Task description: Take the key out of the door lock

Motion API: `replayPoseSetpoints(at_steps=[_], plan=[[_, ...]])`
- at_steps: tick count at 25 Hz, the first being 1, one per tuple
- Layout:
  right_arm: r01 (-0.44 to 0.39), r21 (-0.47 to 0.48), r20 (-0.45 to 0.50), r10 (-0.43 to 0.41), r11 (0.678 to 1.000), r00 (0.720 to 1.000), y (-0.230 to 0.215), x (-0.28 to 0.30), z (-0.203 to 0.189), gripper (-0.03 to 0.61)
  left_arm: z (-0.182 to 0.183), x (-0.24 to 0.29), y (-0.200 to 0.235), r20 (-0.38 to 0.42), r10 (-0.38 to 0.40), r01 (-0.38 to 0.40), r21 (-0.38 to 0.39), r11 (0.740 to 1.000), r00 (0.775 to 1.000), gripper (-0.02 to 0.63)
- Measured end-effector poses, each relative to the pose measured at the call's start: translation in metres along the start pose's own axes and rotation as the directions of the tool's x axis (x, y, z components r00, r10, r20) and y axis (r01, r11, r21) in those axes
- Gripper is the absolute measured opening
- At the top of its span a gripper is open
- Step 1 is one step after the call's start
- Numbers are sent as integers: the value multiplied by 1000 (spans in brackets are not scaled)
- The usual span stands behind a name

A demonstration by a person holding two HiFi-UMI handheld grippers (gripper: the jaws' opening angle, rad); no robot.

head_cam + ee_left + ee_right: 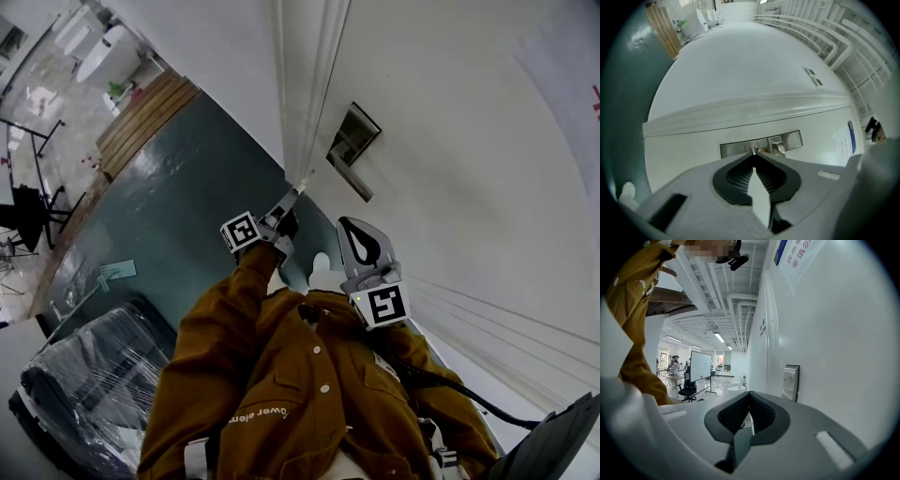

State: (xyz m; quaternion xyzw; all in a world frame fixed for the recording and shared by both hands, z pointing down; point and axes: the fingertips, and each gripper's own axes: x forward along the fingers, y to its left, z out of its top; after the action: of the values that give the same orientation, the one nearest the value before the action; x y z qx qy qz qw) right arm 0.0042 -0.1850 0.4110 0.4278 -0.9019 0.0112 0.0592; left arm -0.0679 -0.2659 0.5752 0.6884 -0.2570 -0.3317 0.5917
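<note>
"Near the lock plate [736,149], what is the left gripper [753,155] doing?"
"Its jaws are pinching the key [753,150] at their tips. It should be pulling straight back, not twisting. The right gripper [749,397] is idling, jaws together and empty."

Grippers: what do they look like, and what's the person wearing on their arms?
The left gripper and right gripper are light grey, with black ribbed pads in pointed jaws. Each carries a cube with black-and-white square markers. The sleeves are mustard-brown; a black cable trails by the right one.
</note>
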Motion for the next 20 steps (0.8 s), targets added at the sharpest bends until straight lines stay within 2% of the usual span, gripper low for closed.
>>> replayPoseSetpoints(at_steps=[4,6,7,8,9,10,12,13,14,15,17,18,19,20], plan=[[-55,-9,-31,55,998,998,15,9,-9,6,4,-18,-13,13,-6,6,6,1000,1000,20],[-76,-11,-9,76,997,997,20,13,-7,6,2,-29,-18,16,19,-20,11,1000,1000,20],[-81,-12,11,81,997,997,22,15,-2,6,2,-36,-21,8,50,-50,41,998,999,20],[-83,-15,15,83,996,996,23,16,0,6,2,-44,-25,-6,88,-86,110,990,996,20],[-85,-17,5,85,996,996,23,16,-1,6,4,-49,-33,-27,114,-106,215,971,993,20],[-85,-16,3,85,996,996,22,16,0,6,4,-50,-48,-52,118,-95,331,939,992,20],[-83,-9,16,83,996,996,20,17,4,6,-1,-51,-85,-95,124,-55,534,844,988,20],[-83,-7,14,83,997,996,19,17,5,6,-4,-52,-102,-104,141,-47,622,781,985,20],[-85,-5,4,85,996,996,19,17,5,6,-7,-55,-119,-102,162,-44,704,709,982,20],[-90,-3,-5,90,996,996,18,16,4,6,-10,-59,-134,-90,182,-44,779,625,979,20],[-97,7,-5,97,995,995,18,14,5,6,-17,-67,-160,-46,219,-53,902,428,975,20],[-97,6,3,97,995,995,18,14,6,6,-21,-71,-170,-21,233,-60,940,335,972,20],[-96,-2,21,96,995,995,18,14,8,6,-26,-75,-177,3,239,-69,961,268,971,20],[-96,-14,44,97,995,994,19,15,11,6,-30,-78,-183,27,233,-81,970,229,972,20]])
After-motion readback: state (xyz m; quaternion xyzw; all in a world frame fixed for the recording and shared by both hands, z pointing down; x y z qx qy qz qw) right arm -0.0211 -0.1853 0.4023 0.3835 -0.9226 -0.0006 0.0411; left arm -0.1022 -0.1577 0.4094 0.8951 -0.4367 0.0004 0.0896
